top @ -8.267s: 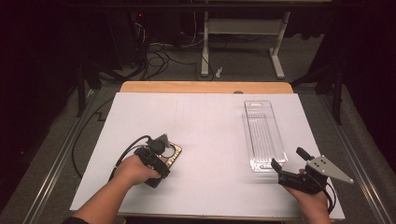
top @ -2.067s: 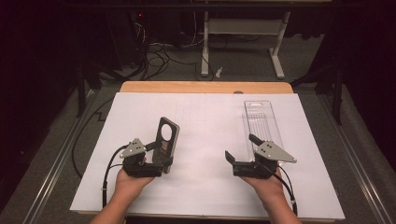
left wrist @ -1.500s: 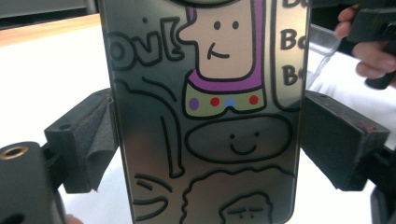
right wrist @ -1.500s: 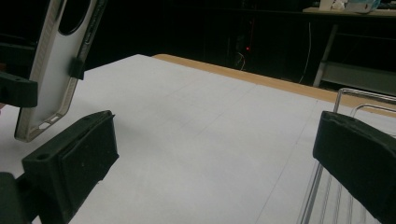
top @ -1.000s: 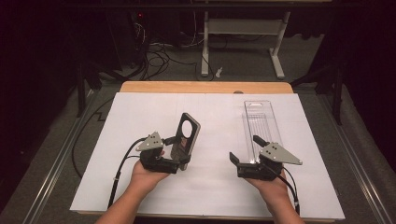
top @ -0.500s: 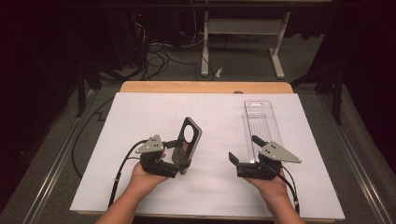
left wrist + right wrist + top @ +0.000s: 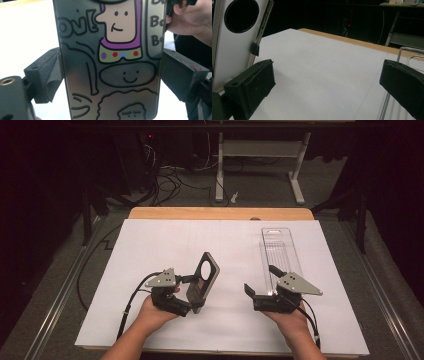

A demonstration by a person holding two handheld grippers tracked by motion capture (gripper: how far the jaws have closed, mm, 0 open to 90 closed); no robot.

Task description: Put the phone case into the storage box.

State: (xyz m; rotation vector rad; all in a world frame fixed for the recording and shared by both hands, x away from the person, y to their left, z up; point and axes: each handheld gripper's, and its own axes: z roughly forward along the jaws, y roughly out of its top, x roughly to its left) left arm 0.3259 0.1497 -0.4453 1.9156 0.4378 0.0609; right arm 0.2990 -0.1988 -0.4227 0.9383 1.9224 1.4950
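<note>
— Clamping what, exactly, that left gripper (image 7: 192, 296)?

— Its jaws pinch the long edges of a flat grey phone case with cartoon doodles and a round camera hole (image 7: 202, 281), held upright off the white paper-covered table (image 7: 150, 245).

— And the right gripper (image 7: 260, 295)?

— Jaws spread wide, holding nothing, at three o'clock from the case; the clear plastic packaging tray (image 7: 280, 255) lies at its one o'clock.

— Advice for the handover?

— Probably keep the case steady and close the right jaws on its free upper edges before the left lets go.

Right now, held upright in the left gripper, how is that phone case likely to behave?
The phone case looks thin and probably light. Its glossy printed back may slip between the left gripper jaws. Clamped only by its edges, it might flex or tilt.
</note>
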